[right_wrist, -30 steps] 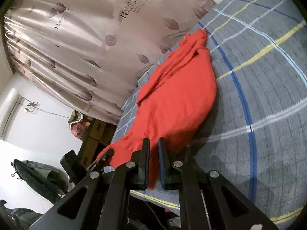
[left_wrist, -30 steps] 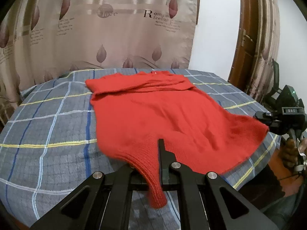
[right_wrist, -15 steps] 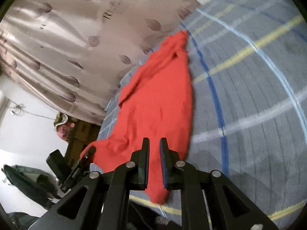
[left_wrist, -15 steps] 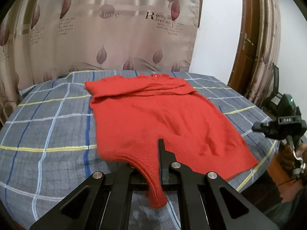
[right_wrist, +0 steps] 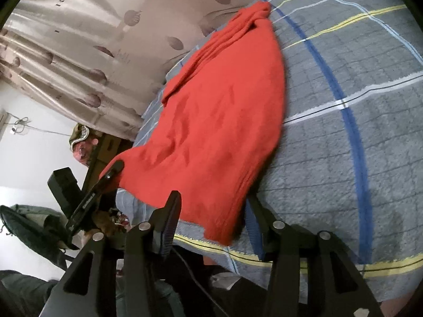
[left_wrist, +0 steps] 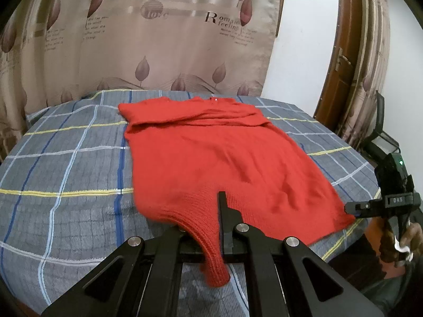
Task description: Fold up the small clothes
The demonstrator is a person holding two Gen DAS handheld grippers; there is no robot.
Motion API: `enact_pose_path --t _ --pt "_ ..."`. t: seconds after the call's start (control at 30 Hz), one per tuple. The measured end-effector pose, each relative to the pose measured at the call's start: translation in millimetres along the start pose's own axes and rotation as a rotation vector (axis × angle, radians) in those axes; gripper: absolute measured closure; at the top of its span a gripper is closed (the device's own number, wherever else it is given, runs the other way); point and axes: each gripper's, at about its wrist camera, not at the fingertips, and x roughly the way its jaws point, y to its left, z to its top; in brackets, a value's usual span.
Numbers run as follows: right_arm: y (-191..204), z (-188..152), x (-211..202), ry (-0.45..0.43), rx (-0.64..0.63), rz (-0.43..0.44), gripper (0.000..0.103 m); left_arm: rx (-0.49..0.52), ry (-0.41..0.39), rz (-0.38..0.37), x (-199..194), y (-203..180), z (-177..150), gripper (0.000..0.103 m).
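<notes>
A red knit sweater (left_wrist: 211,153) lies spread on the bed's grey checked blanket (left_wrist: 66,179), collar end toward the curtain. My left gripper (left_wrist: 211,211) is shut on the near hem corner, which hangs down between its fingers. In the right wrist view the sweater (right_wrist: 222,111) stretches away from my right gripper (right_wrist: 212,198), whose jaws are opening. The other hem corner (right_wrist: 219,227) lies on the blanket between them, and neither pad touches it. The left gripper (right_wrist: 116,165) shows at the far corner. The right gripper (left_wrist: 349,208) is at the bed's right edge.
A beige leaf-print curtain (left_wrist: 158,39) hangs behind the bed. A wooden door frame (left_wrist: 341,52) stands at the right. The person's hand (left_wrist: 409,237) holds the right gripper beyond the bed's edge. Dark clothing (right_wrist: 31,227) lies off the bed near the left gripper.
My right gripper sank toward the bed's edge with the hem corner, then its jaws parted and the corner dropped onto the blanket. The left gripper kept still, shut on its corner.
</notes>
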Motion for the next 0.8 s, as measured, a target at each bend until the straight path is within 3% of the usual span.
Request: enact_pose_path --t 0.17,0.33,0.37,0.43,0.57,0.8 --pt "-5 11 7 -0.025 0.040 0.029 0.060 -0.010 0.007 -0.001 0 2 -4 0.098" --pt "7 13 12 -0.021 0.002 0.018 0.059 -0.026 0.015 -0.003 1 4 -7 0.098" --pt "10 9 14 -0.008 -0.017 0.009 0.062 -0.028 0.015 -0.005 1 5 -7 0.098" --pt "13 4 21 0.017 -0.043 -0.033 0.092 -0.027 0.016 -0.004 1 5 -8 0.098" --pt "12 4 17 -0.016 -0.055 -0.047 0.096 -0.030 0.018 -0.001 1 6 -9 0.098" --pt "28 22 -30 -0.143 -0.060 0.049 0.096 -0.081 -0.011 -0.041 -6 11 -2 0.098"
